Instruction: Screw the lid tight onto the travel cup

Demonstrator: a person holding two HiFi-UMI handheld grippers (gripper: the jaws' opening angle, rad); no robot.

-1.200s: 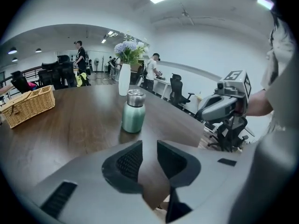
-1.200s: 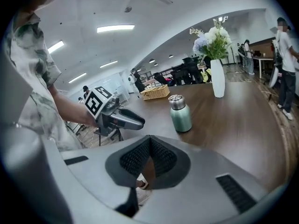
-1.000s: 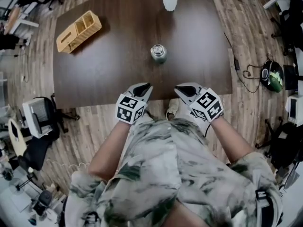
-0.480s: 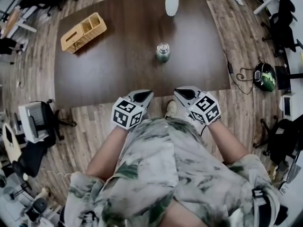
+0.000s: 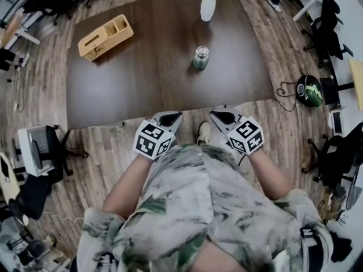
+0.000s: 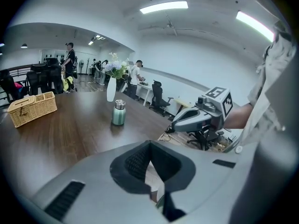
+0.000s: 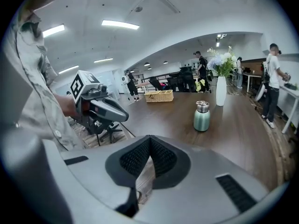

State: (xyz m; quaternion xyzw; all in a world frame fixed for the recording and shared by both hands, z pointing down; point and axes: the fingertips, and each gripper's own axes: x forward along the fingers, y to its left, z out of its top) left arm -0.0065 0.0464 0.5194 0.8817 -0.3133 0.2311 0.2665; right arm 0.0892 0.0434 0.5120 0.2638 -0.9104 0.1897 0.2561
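The travel cup [image 5: 200, 58], pale green with a silver lid on top, stands upright and alone on the dark wooden table [image 5: 142, 78], right of the middle. It also shows in the left gripper view [image 6: 118, 113] and the right gripper view [image 7: 201, 116]. My left gripper [image 5: 173, 117] and right gripper [image 5: 217, 115] hang side by side over the floor, just off the table's near edge and close to my body. Both are shut with nothing between the jaws, seen close up at the left gripper [image 6: 149, 146] and the right gripper [image 7: 149, 141]. The cup is well beyond both.
A wicker basket [image 5: 105, 36] sits at the table's far left. A white vase with flowers [image 5: 207, 7] stands at the far edge behind the cup. Office chairs [image 5: 39, 146], a helmet [image 5: 309, 90] and cables lie on the wood floor around. People stand in the background.
Both grippers have drawn back off the table's near edge toward my body and risen slightly. The cup has stayed in place and now lies farther from them.
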